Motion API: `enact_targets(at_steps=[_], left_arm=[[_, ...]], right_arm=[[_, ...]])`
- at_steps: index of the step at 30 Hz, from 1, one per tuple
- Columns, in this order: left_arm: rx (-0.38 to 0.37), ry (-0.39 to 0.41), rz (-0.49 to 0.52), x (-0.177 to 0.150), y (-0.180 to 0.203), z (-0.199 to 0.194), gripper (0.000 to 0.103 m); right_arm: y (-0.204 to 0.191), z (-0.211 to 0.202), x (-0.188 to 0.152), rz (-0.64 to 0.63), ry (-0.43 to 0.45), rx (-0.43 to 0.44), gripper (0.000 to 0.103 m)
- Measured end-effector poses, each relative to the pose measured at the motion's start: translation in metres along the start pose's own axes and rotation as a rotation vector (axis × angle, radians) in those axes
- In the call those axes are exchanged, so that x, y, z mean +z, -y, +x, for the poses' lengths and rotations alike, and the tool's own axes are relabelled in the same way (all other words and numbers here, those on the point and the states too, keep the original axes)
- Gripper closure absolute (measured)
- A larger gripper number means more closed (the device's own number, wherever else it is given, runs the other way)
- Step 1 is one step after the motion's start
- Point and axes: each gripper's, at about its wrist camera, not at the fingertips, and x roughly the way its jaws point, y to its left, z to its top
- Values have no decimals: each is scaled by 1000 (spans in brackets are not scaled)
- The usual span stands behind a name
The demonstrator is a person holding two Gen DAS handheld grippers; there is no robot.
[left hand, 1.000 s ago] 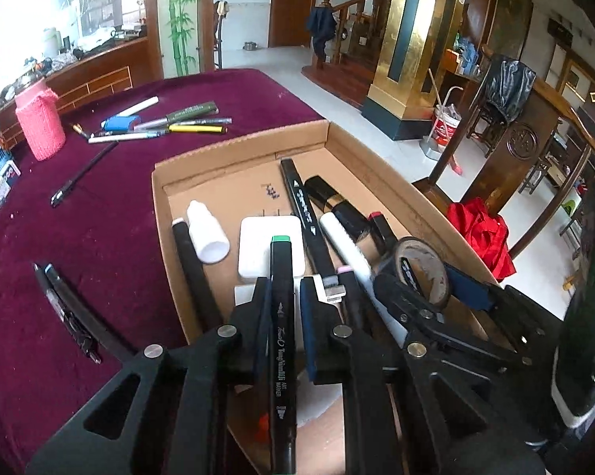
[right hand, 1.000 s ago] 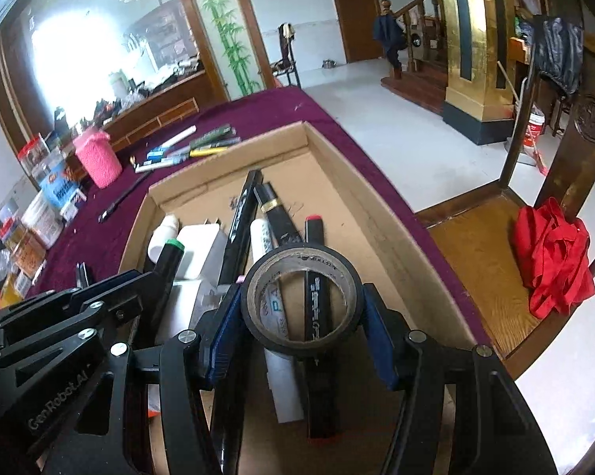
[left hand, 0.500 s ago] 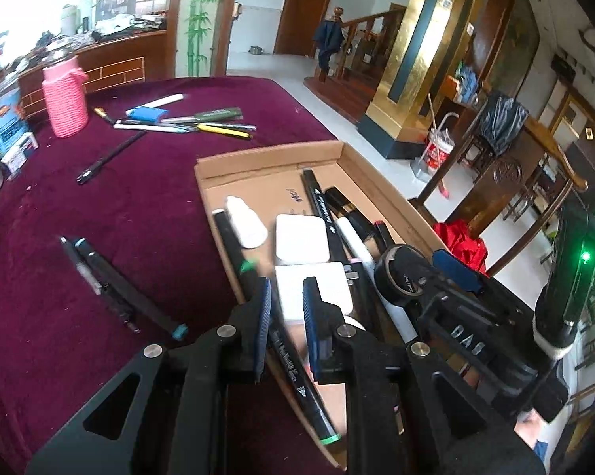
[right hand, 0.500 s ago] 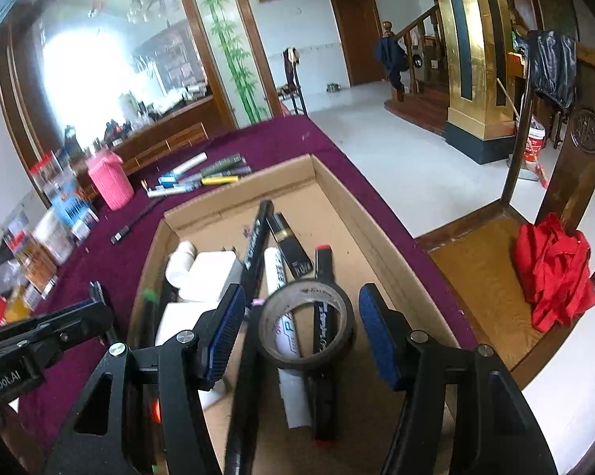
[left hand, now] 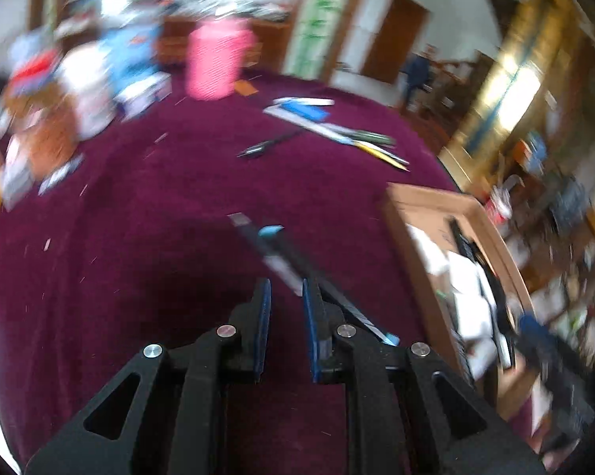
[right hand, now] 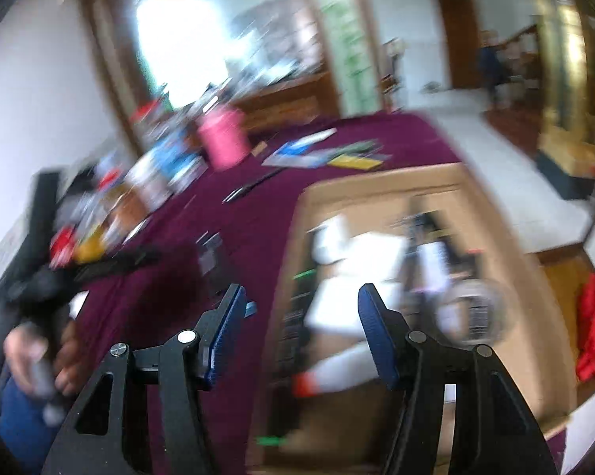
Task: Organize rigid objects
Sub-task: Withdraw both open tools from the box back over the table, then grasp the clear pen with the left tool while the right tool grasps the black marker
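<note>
Both views are motion-blurred. My left gripper (left hand: pixel 285 297) is open a little and empty above the maroon tablecloth (left hand: pixel 159 206). Dark pens with blue tips (left hand: pixel 285 253) lie on the cloth just ahead of its right finger. The cardboard box (left hand: pixel 400 213) with markers and white items is at the right. My right gripper (right hand: pixel 301 301) is wide open and empty over the box's left wall (right hand: pixel 285 261). The tape roll (right hand: pixel 475 312) lies inside the box to its right. The left gripper (right hand: pixel 111 265) also shows at the left.
A pink cup (left hand: pixel 214 63) and boxes of clutter (left hand: pixel 80 79) stand at the table's far left. More pens (left hand: pixel 337 130) and a black pen (left hand: pixel 266 146) lie at the far side. A red cloth (right hand: pixel 594 324) lies on a chair at the right.
My left gripper let go of the green-capped marker in the box and swung left over the tablecloth toward the pens. My right gripper released the tape roll and moved left.
</note>
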Motion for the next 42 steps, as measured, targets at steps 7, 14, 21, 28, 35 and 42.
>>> enact_targets(at_steps=[7,14,21,28,35,42], left_arm=[[29,-48,-103,-3,-34,17,90],[3,-67,-123,-4,-38,16,90],[-10,-76,-166,-1,-48,15,90],[-8,-91,-174,1,-52,20,90],[-31,-111,-157,1,-46,32,90],[-68,-115,-147,2,-31,45,81]], right_arm=[[-60,75,34,-172,-252,24,70],[-62,153,44,-174,-425,30,71],[-72,177,40,-196,-437,-71,88],[-100,160,10,-222,-402,-5,90],[-87,138,-7,-118,-359,51,90],[-71,137,-6,-25,-315,113,90]])
